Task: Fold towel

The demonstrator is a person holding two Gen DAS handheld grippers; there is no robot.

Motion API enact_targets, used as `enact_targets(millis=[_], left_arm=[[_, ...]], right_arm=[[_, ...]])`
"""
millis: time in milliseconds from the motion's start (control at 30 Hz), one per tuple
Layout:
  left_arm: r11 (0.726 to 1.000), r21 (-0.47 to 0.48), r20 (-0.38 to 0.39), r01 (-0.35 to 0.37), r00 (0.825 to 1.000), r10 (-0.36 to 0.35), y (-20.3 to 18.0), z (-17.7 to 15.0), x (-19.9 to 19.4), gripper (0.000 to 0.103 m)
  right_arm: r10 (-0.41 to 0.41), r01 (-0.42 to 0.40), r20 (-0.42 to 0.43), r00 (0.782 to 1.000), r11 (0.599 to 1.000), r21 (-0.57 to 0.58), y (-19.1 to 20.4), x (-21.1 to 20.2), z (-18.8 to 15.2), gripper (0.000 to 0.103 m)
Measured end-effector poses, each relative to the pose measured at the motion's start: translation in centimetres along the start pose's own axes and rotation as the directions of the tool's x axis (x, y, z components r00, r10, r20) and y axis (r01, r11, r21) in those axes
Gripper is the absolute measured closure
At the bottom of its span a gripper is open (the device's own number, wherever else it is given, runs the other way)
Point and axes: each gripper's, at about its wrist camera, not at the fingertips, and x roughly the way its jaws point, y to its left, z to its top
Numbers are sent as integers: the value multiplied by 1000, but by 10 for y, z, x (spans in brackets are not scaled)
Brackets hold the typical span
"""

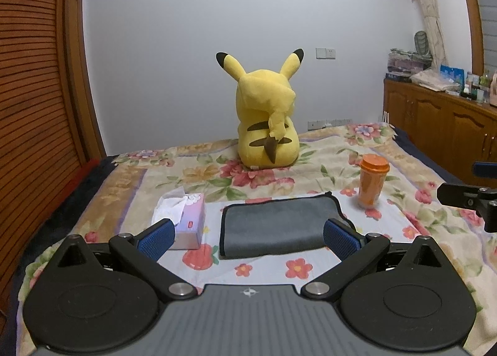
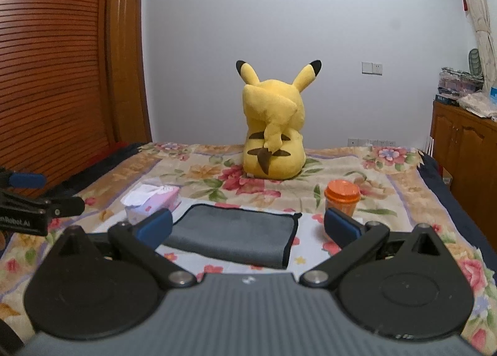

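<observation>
Left tongs (image 1: 248, 239): I hold them released, blue pads (image 1: 155, 239) spread wide, hovering above the near edge of the bed (image 1: 403, 157) with nothing between the jaws. Right tongs (image 2: 248, 228): likewise released and bare, pads (image 2: 340, 228) wide apart, held above the bed's near side.

Towel (image 1: 278, 225): grey with a dark hem, lying folded into a flat rectangle on the floral bedspread, directly ahead of both tongs. In the left wrist view it sits framed between the two pads; in the right wrist view it sits left of centre, its left part hidden behind the left pad. Neither tongs touch it.

Tissue box (image 1: 186, 222): pink, white tissue pulled up at the top, resting just left of the towel and apart from it. Cup (image 1: 371, 183): orange with an orange lid, upright, near the towel's far right corner; in the right wrist view its base is hidden behind the right pad. Plush (image 1: 267, 119): yellow, black-tipped ears, seated upright farther back on the bed with its back to me, well apart from the towel.

Cabinet (image 1: 441, 119): wooden, along the right wall, its top crowded with small items too small to tell. The right tongs appear at the right edge of the left wrist view.
</observation>
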Motion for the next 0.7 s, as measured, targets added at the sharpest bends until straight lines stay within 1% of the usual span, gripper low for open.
enact_targets(millis=[400, 700], left_arm=[[1000, -13, -45, 16, 999, -17, -10, -36, -5, 0], [1000, -22, -87, 20, 996, -22, -15, -63, -1, 0]], right_arm=[[-9, 10, -30, 1000, 999, 30, -4, -15, -35, 0], [-20, 23, -50, 999, 998, 57, -8, -17, -53, 0]])
